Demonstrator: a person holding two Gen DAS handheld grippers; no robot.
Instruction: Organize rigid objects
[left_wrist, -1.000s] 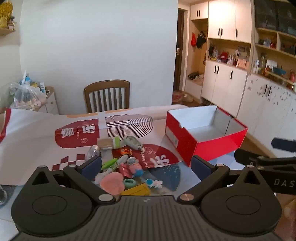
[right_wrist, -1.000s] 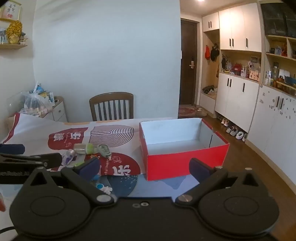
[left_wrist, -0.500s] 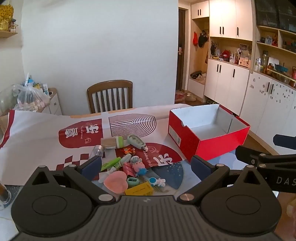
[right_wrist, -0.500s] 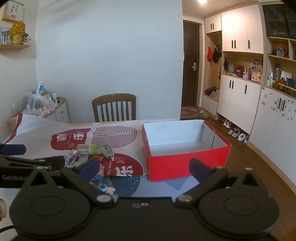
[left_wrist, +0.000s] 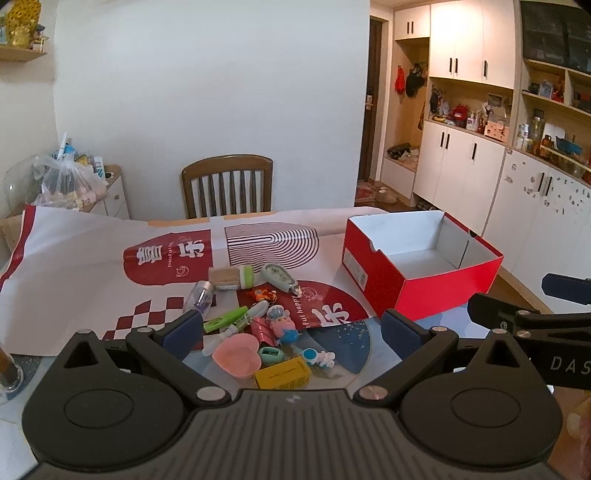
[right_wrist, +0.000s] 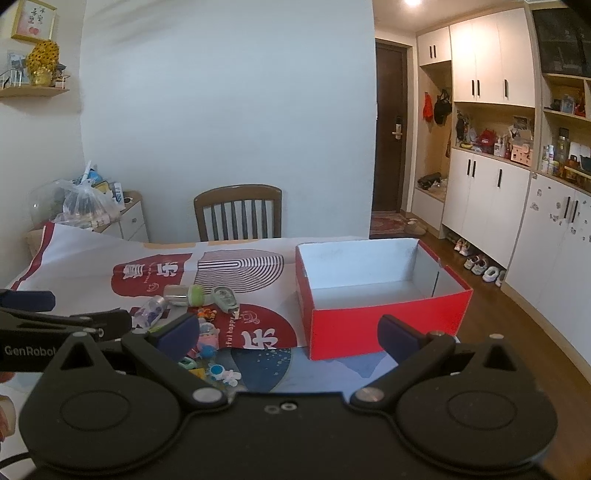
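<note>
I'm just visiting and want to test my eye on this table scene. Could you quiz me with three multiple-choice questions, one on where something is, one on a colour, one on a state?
1. Where does the pile of small items lie relative to the red box?
A. Inside it
B. On the table beside it
C. On the chair

2. What colour is the heart-shaped case at the near edge of the pile?
A. Pink
B. Black
C. Blue

3. What is the state of the left gripper and right gripper?
A. Both open, holding nothing
B. Left shut on a toy
C. Right shut on the box

Answers:
1 B, the pile rests on the patterned cloth, apart from the box, whose white inside is bare.
2 A, the heart is plainly pink.
3 A, each gripper shows a wide gap between its fingers with nothing between them.
</note>
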